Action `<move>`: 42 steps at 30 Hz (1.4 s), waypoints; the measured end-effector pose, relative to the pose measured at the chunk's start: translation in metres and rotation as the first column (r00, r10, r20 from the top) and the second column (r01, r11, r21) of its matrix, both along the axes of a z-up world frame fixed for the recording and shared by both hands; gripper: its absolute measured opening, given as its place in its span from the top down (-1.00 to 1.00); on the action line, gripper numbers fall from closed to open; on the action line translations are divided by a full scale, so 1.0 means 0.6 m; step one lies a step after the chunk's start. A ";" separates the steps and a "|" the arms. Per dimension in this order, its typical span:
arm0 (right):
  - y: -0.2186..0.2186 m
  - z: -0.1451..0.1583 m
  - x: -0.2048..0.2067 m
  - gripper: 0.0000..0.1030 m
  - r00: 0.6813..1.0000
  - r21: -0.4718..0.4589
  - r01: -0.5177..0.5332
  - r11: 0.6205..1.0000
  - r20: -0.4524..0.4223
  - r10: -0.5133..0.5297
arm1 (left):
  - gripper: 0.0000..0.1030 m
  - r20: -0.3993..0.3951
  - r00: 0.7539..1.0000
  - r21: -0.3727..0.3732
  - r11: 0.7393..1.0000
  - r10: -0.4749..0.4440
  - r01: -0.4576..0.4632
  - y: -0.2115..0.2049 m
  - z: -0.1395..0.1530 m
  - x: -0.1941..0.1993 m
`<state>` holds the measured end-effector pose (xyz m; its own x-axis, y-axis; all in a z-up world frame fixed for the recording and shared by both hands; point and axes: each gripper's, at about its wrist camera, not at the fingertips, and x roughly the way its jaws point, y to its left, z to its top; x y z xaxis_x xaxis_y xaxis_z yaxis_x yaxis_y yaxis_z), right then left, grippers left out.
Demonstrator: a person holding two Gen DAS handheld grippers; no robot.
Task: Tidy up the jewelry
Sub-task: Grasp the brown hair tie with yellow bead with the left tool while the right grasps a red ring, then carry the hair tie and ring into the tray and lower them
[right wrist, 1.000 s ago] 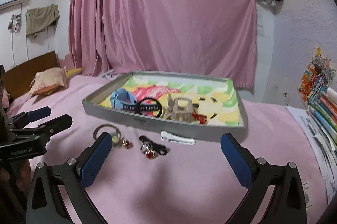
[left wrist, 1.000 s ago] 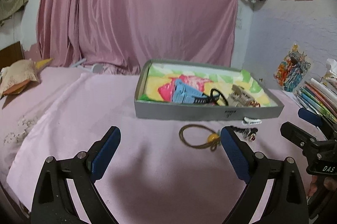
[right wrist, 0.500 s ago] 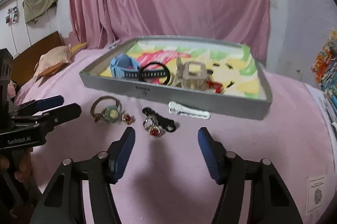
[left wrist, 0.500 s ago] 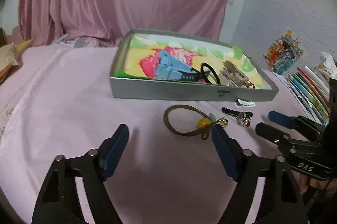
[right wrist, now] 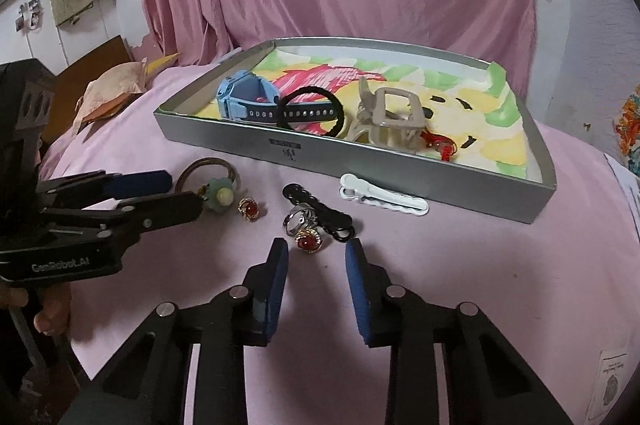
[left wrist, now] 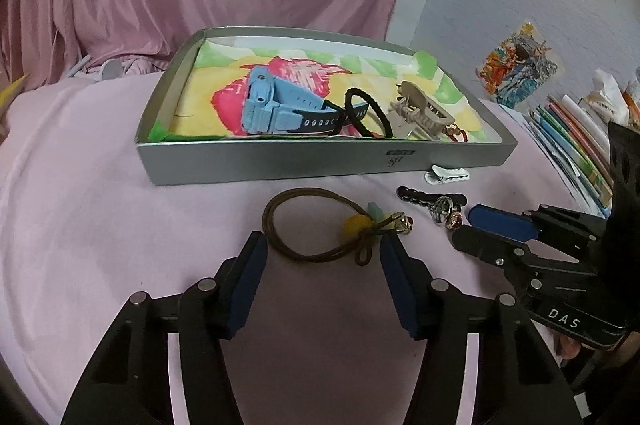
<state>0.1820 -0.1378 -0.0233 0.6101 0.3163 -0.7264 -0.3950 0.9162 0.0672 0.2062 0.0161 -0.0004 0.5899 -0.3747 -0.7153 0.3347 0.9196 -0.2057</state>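
Both grippers closing in on loose jewelry beside the grey tray (right wrist: 360, 161)

Left gripper (left wrist: 322, 245) has been narrowing around the brown hair tie (left wrist: 316, 225), the right gripper (right wrist: 316, 253) around the red-stone ring (right wrist: 307, 242); neither is gripped yet. The small ring could skid across the pink sheet (right wrist: 480, 285), or the black clip (right wrist: 320, 215) get snagged

Grey tray (right wrist: 420, 169), shallow, with a colourful printed liner; the landmark for the items below.

Inside the tray: blue watch (right wrist: 248, 101) with dark perforated strap, on its side at the left end; black hair tie (right wrist: 310, 111) looped over the strap; beige claw clip (right wrist: 394, 121) mid-tray; small red trinket (right wrist: 442, 145) beside the clip.

Outside, on the pink cloth before the tray's front wall:
- white clip (right wrist: 382, 199), flat, just beside the wall;
- black chain piece (right wrist: 320, 213);
- silver ring (right wrist: 300, 221);
- red-stone ring (right wrist: 308, 243);
- second red-stone ring (right wrist: 249, 210);
- brown hair tie (left wrist: 316, 225) with yellow bead, leftmost.
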 end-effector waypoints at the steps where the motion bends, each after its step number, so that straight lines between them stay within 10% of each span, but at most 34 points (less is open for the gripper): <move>1: 0.000 0.000 0.000 0.49 1.000 0.000 -0.003 1.000 -0.001 0.003 | 0.01 0.000 1.000 0.001 1.000 -0.004 0.004 -0.001 0.000 0.002; 22: 0.015 0.001 0.016 0.71 0.999 -0.009 -0.027 1.000 -0.020 0.026 | 0.95 -0.006 0.999 0.009 0.999 -0.049 0.049 -0.009 -0.008 0.014; 42: -0.020 0.041 -0.047 0.72 0.984 0.078 -0.013 0.997 0.180 -0.002 | 1.00 0.121 0.992 -0.144 0.989 -0.022 0.039 -0.004 0.056 -0.042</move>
<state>0.1538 -0.1495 0.0014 0.7268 0.3715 -0.5776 -0.4122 0.9087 0.0658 0.1808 0.0136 0.0331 0.6542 -0.4893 -0.5768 0.3924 0.8715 -0.2942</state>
